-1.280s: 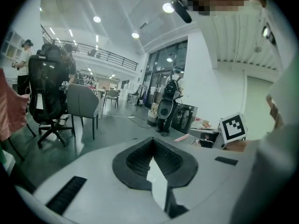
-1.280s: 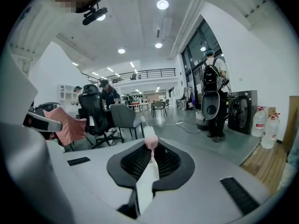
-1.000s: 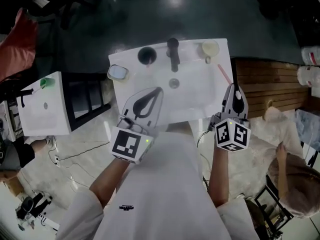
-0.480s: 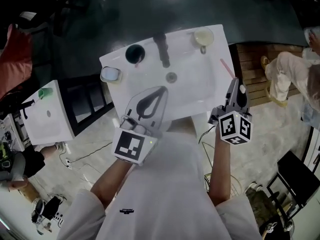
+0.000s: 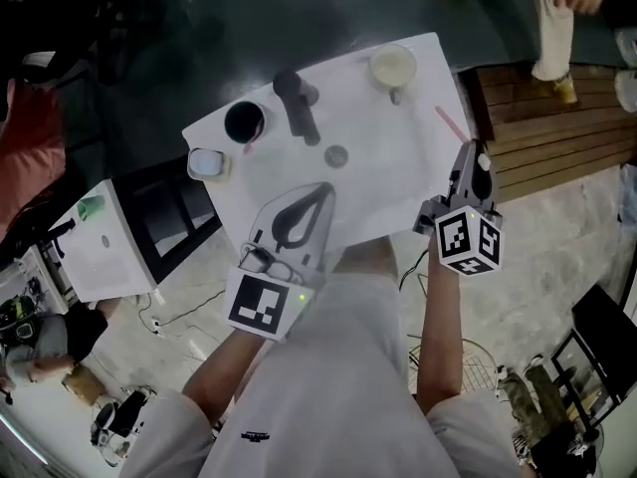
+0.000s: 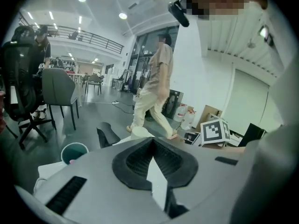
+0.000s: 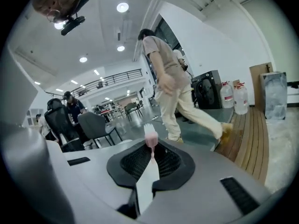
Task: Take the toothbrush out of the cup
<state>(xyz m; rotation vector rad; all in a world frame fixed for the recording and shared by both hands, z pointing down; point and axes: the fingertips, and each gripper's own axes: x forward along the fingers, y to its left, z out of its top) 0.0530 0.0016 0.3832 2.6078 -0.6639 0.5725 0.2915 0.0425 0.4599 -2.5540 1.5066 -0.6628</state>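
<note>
A pink toothbrush (image 5: 449,123) sticks out forward from my right gripper (image 5: 466,153), which is shut on its handle above the right edge of the white washbasin (image 5: 388,157). In the right gripper view its bristle head (image 7: 150,135) stands just past the closed jaws of the right gripper (image 7: 152,148). A dark cup (image 5: 245,120) stands at the basin's back left, seen teal inside in the left gripper view (image 6: 74,151), with a small pink thing at its rim. My left gripper (image 5: 322,190) hangs shut and empty over the basin's front edge, its pads (image 6: 140,160) together.
A black tap (image 5: 297,106) and a drain (image 5: 336,154) sit mid-basin, a white cup (image 5: 392,66) at the back right, a small dish (image 5: 207,163) at the left edge. A wooden bench (image 5: 557,137) lies right, a white cabinet (image 5: 100,247) left. A person (image 7: 175,92) walks behind the basin.
The basin has slid up and turned in the head view. Both grippers stay shut near its front edge, the right one still holding the toothbrush. A person has walked across the back.
</note>
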